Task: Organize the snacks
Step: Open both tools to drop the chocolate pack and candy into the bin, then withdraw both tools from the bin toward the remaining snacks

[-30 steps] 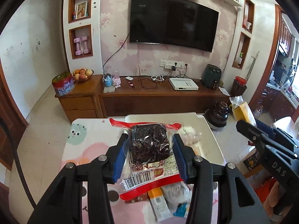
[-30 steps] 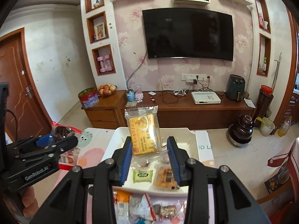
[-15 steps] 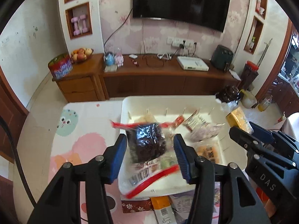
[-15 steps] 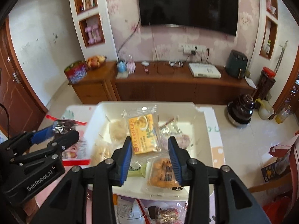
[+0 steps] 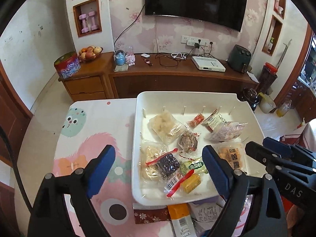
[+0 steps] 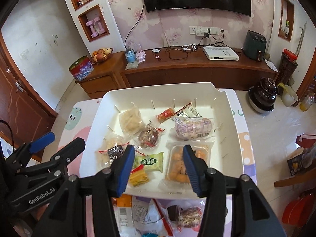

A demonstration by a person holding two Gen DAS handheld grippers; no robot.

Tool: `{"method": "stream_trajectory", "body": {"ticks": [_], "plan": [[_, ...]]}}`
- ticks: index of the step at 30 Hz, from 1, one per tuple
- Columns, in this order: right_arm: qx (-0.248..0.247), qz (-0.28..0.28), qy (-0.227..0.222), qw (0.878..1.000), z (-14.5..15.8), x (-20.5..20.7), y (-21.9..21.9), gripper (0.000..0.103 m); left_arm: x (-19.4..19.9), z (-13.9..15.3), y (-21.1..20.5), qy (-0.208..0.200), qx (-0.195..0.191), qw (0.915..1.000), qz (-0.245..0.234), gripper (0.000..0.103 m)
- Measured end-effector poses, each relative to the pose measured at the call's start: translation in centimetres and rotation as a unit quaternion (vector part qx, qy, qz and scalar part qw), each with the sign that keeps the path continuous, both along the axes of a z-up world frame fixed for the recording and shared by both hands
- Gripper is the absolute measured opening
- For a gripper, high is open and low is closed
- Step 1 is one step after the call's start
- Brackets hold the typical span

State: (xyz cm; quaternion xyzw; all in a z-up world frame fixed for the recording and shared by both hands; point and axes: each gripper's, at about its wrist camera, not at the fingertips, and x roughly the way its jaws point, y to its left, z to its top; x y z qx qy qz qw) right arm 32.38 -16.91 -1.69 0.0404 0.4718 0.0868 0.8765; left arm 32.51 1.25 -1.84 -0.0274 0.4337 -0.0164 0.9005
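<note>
Snacks are seen lying loose in the white tray beneath both hand-held grippers, left and right, whose jaws are opening with nothing gripped. Packets ahead of the fingertips could be snagged and dragged out if the jaws are lifted carelessly. The cartoon-printed desk faces a TV wall.

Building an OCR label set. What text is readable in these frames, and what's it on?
"GenRobot.AI": on the left gripper, jaws opening, nothing between them.
"DAS": on the right gripper, jaws opening, nothing between them.
Green packet: label characters too blurred to read.
Orange snack pack: large characters, not legible.
Barcodes and other wrappers in the tray: too small.
</note>
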Motion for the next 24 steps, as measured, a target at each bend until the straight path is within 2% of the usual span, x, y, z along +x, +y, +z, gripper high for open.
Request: {"method": "stream_trajectory", "body": {"ticks": [7,14,24], "plan": [[-0.002,0.0,-0.015,1.0,2.4,-3.1,0.0,0.051,-4.0,2.5,-0.2,-0.024,0.001,0.9997,0.0,0.089],[-0.01,-0.011,-0.051,0.999,5.4,-8.1,-0.8,0.051,-9.3,5.3,-0.1,-0.053,0.007,0.9986,0.0,0.089],[-0.013,-0.012,-0.109,0.994,9.0,-15.4,-2.4,0.051,-16.0,7.5,0.5,-0.08,-0.024,0.9965,-0.002,0.091]]}}
